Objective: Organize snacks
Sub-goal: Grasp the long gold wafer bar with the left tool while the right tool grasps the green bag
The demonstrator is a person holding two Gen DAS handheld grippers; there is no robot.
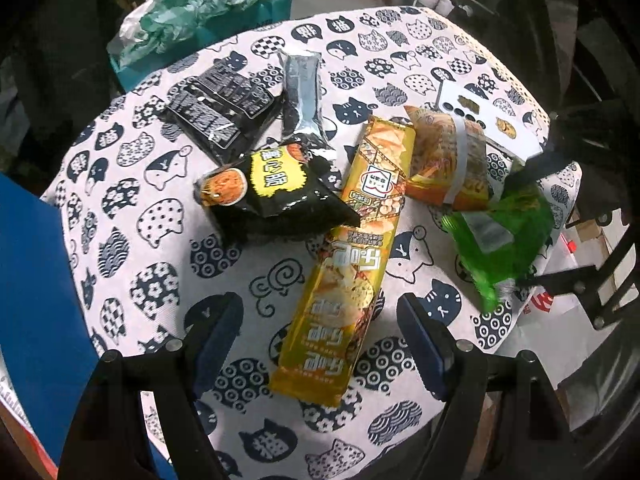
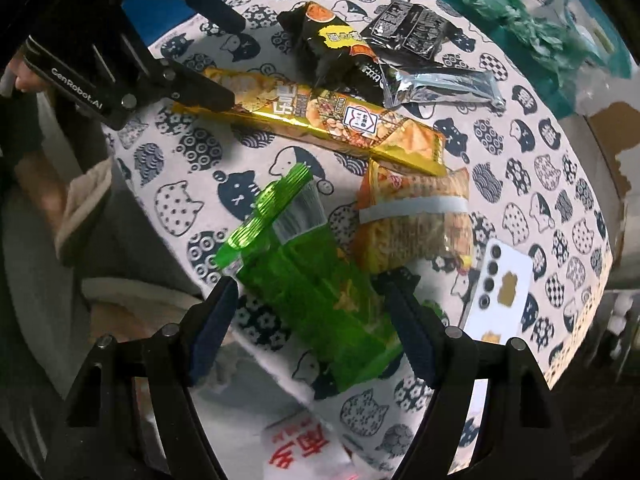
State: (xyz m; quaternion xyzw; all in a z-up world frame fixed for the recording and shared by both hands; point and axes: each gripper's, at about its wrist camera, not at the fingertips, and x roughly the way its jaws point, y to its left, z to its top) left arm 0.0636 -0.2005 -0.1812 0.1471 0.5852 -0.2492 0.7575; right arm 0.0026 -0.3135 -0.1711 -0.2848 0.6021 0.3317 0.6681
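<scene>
Several snack packs lie on the cat-print tablecloth [image 1: 132, 216]. A long yellow pack [image 1: 352, 256] lies between the jaws of my open left gripper [image 1: 320, 320]; it also shows in the right wrist view [image 2: 320, 120]. A green bag [image 2: 320, 280] lies between the jaws of my open right gripper [image 2: 312, 300], at the table's edge; in the left view the green bag [image 1: 496, 240] is at the right. An orange noodle pack [image 1: 448, 160], a black-and-yellow bag [image 1: 272, 196], a black pack [image 1: 220, 112] and a silver pouch [image 1: 304, 96] lie nearby.
A white phone [image 2: 500, 292] lies on the cloth beside the orange pack. A teal box with crumpled plastic [image 1: 192, 20] stands past the table's far edge. A blue surface [image 1: 36, 300] is at the left. A white bag with red print [image 2: 304, 452] lies below the table edge.
</scene>
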